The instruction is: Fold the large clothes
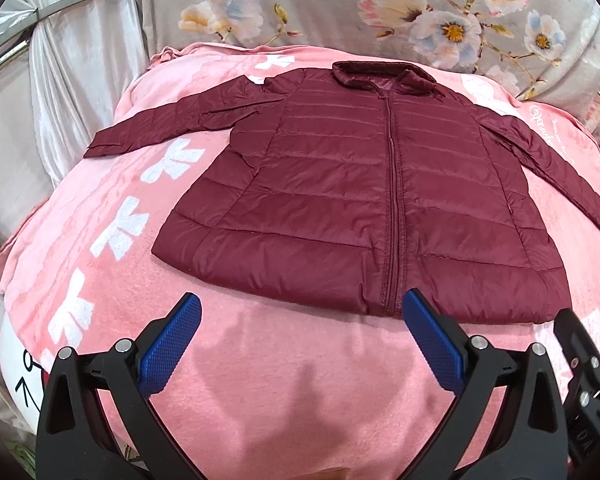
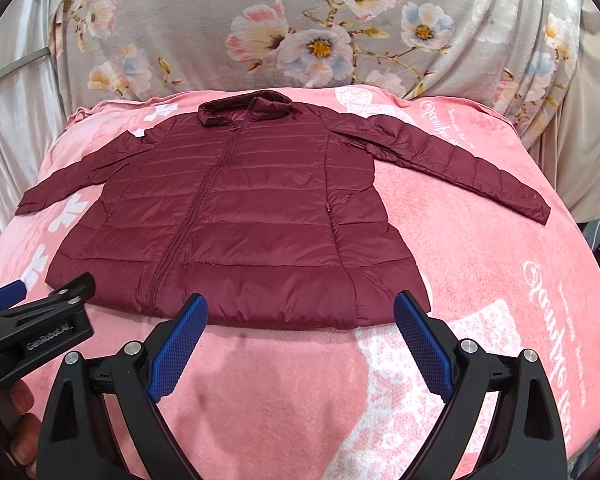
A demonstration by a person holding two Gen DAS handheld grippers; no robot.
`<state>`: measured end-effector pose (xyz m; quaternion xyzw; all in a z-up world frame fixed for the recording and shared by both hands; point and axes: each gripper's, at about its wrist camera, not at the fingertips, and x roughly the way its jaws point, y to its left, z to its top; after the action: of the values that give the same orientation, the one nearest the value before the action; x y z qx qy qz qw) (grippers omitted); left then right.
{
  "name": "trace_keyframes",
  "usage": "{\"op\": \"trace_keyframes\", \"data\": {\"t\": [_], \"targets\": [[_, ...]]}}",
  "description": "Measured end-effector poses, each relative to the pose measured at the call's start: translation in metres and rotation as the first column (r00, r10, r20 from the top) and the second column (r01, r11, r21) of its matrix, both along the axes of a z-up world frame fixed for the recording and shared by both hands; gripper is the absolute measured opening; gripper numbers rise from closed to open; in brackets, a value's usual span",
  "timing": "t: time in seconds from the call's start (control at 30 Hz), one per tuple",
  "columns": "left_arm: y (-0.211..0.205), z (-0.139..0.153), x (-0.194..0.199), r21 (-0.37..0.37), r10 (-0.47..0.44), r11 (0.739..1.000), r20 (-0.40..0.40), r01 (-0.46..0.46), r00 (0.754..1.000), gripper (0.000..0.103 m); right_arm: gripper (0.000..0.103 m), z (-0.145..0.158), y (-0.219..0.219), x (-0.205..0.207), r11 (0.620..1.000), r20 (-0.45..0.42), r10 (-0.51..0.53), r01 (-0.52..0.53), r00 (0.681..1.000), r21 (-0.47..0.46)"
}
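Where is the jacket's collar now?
In both wrist views the collar lies at the far end of the maroon jacket, nearest the floral fabric behind the pink blanket.

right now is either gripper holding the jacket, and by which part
Nothing is held. The left gripper and right gripper are both open, short of the jacket hem, which lies flat.

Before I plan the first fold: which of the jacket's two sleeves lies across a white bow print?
The sleeve on the left gripper's side; its upper part crosses a white print on the blanket. The other sleeve rests on plain pink.
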<state>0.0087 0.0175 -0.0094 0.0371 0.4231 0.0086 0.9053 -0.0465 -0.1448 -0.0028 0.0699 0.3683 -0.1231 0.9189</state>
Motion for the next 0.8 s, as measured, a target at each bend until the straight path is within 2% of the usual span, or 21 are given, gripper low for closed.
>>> {"op": "trace_keyframes", "data": {"t": [0.33, 0.5, 0.6, 0.8], "targets": [[-0.002, -0.001, -0.002, 0.007, -0.013, 1.0, 0.002, 0.013, 1.0, 0.098, 0.092, -0.001, -0.003, 0.001, 1.0, -0.006, -0.004, 0.004, 1.0, 0.002], [-0.004, -0.003, 0.005, 0.007, -0.012, 1.0, -0.004, 0.012, 1.0, 0.098, 0.092, -0.003, -0.019, 0.008, 0.999, -0.004, -0.033, 0.033, 0.999, 0.009], [-0.003, -0.004, 0.012, 0.007, -0.002, 1.0, -0.007, 0.002, 1.0, 0.098, 0.092, -0.004, -0.04, 0.016, 0.997, -0.009, -0.081, 0.081, 0.997, 0.015], [0.001, -0.012, 0.031, 0.016, 0.007, 1.0, -0.024, -0.007, 1.0, 0.098, 0.092, -0.011, -0.11, 0.035, 0.976, -0.02, -0.212, 0.213, 0.977, 0.052]]}}
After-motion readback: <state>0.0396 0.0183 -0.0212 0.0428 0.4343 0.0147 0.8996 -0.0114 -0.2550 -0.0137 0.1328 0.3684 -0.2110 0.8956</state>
